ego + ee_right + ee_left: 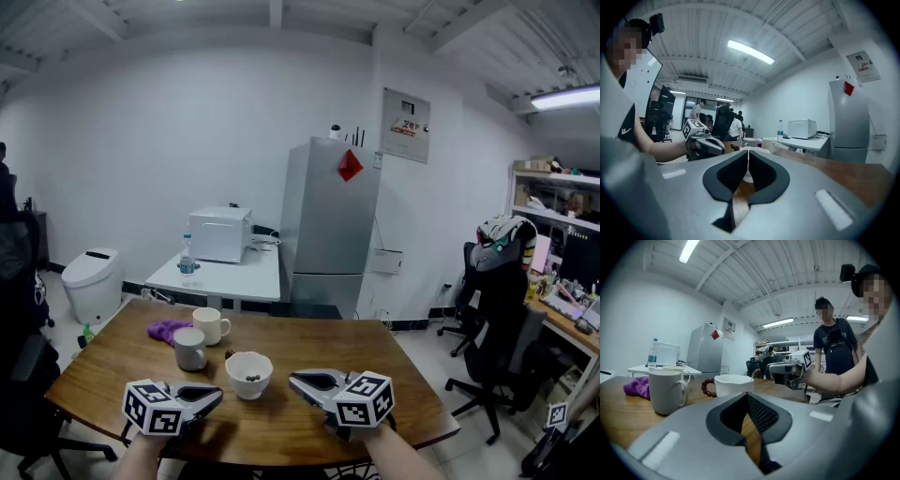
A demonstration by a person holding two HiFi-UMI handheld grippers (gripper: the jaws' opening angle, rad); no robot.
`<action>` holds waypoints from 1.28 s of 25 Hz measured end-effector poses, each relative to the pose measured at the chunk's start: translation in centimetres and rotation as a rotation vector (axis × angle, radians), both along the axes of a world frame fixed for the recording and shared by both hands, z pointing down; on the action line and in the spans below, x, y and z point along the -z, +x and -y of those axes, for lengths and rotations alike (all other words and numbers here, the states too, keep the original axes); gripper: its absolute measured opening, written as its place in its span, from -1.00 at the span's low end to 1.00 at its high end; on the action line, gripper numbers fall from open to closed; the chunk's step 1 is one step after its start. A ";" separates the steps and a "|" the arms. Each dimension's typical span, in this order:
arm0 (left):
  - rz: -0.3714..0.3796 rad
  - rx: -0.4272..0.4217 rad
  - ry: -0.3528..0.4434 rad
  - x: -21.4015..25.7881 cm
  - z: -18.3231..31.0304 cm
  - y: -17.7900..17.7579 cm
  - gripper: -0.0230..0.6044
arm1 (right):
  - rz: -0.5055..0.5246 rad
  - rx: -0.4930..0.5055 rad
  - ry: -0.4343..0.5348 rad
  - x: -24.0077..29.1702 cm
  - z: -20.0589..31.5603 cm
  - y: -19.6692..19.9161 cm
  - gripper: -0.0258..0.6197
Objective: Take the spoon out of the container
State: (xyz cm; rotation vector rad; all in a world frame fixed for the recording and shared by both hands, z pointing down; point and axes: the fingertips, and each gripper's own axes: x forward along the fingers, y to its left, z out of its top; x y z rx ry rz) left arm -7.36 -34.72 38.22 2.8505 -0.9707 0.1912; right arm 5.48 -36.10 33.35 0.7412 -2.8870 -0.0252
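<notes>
A white bowl (248, 373) with a few small dark bits inside stands on the wooden table (309, 342). I see no spoon in any view. A grey mug (190, 348) and a cream mug (210, 325) stand behind the bowl; their insides are hidden. My left gripper (218, 395) rests low at the bowl's left, shut and empty. My right gripper (293, 379) sits at the bowl's right, also shut with nothing in it. In the left gripper view the bowl (732, 383) lies ahead past the shut tips (747, 394), the grey mug (665, 390) to its left.
A purple cloth (167, 329) lies beside the mugs, and a dark bead bracelet (708, 387) lies by the bowl. Behind the table stand a white side table (225, 274) with a microwave and bottle, and a fridge (330, 225). Office chairs (497, 319) are at right. A person (832, 352) stands nearby.
</notes>
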 end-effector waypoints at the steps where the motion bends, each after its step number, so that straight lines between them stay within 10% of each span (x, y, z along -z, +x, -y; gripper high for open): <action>1: 0.001 -0.002 0.000 0.0 0.0 0.1 -0.89 | -0.017 0.003 0.013 0.3 -0.1 -0.1 -0.88; 32: 0.004 -0.025 0.005 0.4 0.2 1.3 -0.89 | -0.815 0.176 0.419 -1.5 -0.3 -5.9 -0.54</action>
